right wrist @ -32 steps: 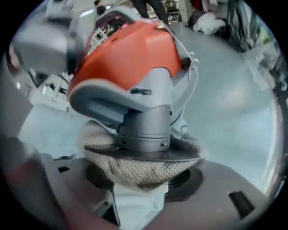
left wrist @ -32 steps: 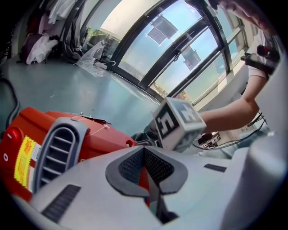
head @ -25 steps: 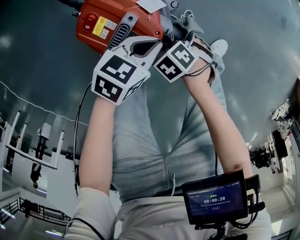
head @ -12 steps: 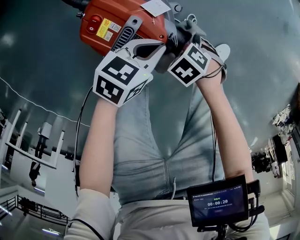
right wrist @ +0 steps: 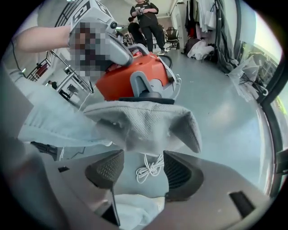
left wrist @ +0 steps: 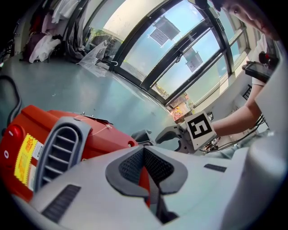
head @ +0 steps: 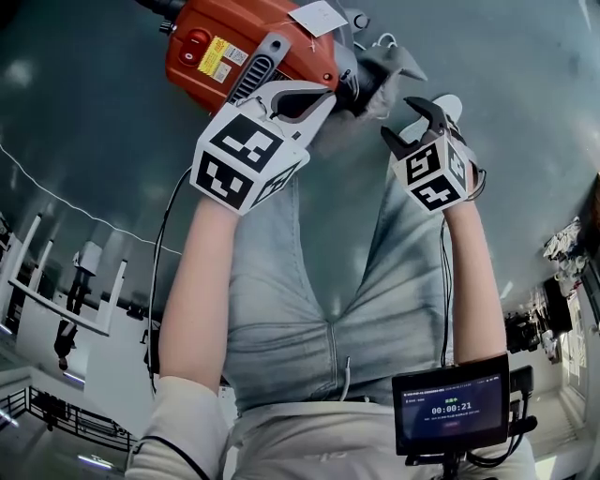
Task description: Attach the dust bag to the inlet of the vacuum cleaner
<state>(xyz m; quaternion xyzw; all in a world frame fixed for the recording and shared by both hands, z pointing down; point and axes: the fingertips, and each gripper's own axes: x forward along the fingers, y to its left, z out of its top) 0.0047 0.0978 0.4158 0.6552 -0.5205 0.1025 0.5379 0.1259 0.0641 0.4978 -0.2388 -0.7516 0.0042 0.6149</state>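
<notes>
One pebbly dust bag [right wrist: 148, 123] droops by red vacuum [right wrist: 116, 83].

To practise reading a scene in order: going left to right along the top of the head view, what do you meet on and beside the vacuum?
Red button, yellow label, vent, white tag, dust bag.

Bare floor [head: 534, 122] lies open to the right of the right gripper [head: 405, 120], and a gap separates its spread jaws from the dust bag [head: 389, 67]. To the left, the vacuum cleaner [head: 253, 42] and the left gripper [head: 314, 94] clamped on it block passage; the person's legs [head: 281, 281] fill the space beneath
</notes>
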